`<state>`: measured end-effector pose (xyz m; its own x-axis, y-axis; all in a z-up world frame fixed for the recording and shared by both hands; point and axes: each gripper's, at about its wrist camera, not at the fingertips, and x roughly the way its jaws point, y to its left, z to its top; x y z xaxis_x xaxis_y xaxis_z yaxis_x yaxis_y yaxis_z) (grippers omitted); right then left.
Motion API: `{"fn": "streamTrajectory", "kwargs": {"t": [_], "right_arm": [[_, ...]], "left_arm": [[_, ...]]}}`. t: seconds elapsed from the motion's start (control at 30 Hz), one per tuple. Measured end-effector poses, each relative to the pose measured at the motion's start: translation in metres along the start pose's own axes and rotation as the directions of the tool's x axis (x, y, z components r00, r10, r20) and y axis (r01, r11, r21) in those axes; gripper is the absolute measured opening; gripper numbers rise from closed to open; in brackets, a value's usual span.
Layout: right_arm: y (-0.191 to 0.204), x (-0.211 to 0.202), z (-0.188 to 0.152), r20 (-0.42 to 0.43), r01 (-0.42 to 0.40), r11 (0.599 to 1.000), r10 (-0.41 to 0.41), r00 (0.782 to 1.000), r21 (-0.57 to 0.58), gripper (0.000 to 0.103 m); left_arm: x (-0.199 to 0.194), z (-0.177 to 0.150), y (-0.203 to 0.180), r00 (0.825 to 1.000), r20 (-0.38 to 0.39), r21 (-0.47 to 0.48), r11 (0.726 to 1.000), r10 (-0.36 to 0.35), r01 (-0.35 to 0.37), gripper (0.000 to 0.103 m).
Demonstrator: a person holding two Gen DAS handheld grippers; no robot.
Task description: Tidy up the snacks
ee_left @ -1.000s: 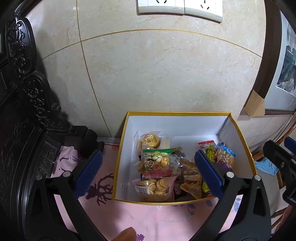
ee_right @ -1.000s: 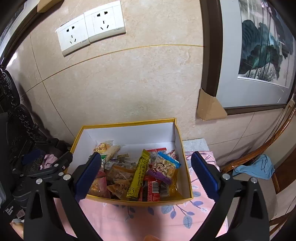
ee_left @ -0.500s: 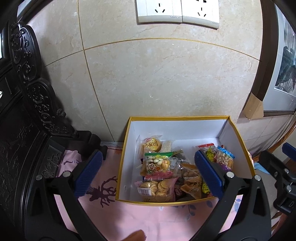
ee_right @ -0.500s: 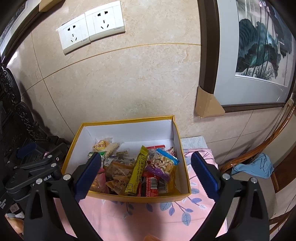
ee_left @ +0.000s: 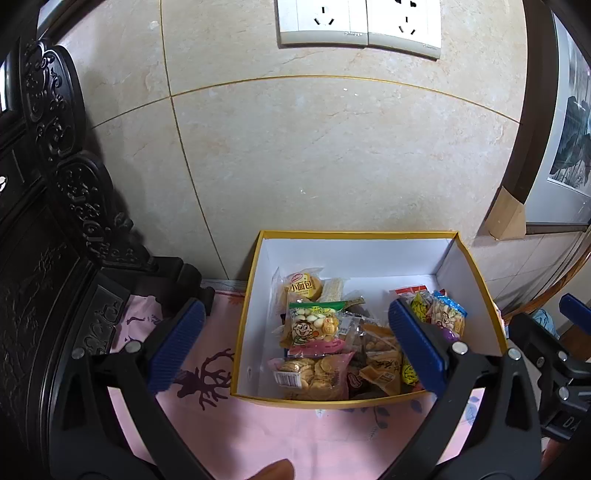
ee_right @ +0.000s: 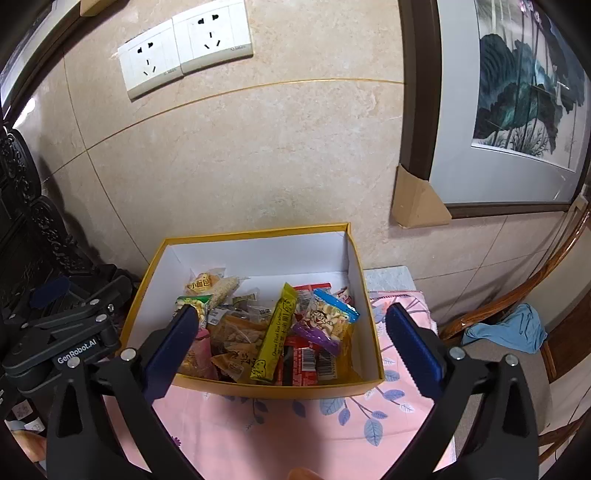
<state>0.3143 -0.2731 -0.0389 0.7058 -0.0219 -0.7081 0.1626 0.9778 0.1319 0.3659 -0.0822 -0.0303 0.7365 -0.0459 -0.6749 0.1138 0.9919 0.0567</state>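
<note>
A yellow-rimmed box with white inner walls (ee_left: 354, 254) stands on a pink patterned cloth (ee_left: 229, 424) against the tiled wall. It holds several snack packets: a small bread pack (ee_left: 301, 288), a green-topped biscuit bag (ee_left: 314, 325), a cracker bag (ee_left: 310, 374) and a yellow stick pack (ee_right: 277, 332). The box also shows in the right wrist view (ee_right: 258, 247). My left gripper (ee_left: 295, 347) is open and empty, above and in front of the box. My right gripper (ee_right: 291, 343) is open and empty, likewise in front of it.
A dark carved wooden cabinet (ee_left: 48, 206) stands to the left. Wall sockets (ee_left: 358, 26) sit above. A framed painting (ee_right: 517, 103) with a cardboard corner guard hangs to the right. A wooden chair with a blue cloth (ee_right: 509, 328) is at the right.
Both grippers have drawn back and up slightly; the box sits a little lower and smaller in both views. Jaws stay open. The snacks have not moved.
</note>
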Motion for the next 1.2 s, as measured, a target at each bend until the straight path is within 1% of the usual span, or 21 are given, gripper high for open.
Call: {"fn": "streamTrajectory", "kwargs": {"t": [0.27, 1.2], "right_arm": [[0.0013, 0.0040, -0.0014, -0.003, 0.021, 1.000, -0.021, 1.000, -0.004, 0.102], [0.0036, 0.0049, -0.0010, -0.018, -0.015, 1.000, 0.015, 1.000, 0.000, 0.102]], "left_arm": [[0.0009, 0.0002, 0.0008, 1.000, -0.003, -0.006, 1.000, 0.005, -0.005, 0.101], [0.0042, -0.0023, -0.0009, 1.000, -0.015, 0.000, 1.000, 0.001, -0.001, 0.101]]}}
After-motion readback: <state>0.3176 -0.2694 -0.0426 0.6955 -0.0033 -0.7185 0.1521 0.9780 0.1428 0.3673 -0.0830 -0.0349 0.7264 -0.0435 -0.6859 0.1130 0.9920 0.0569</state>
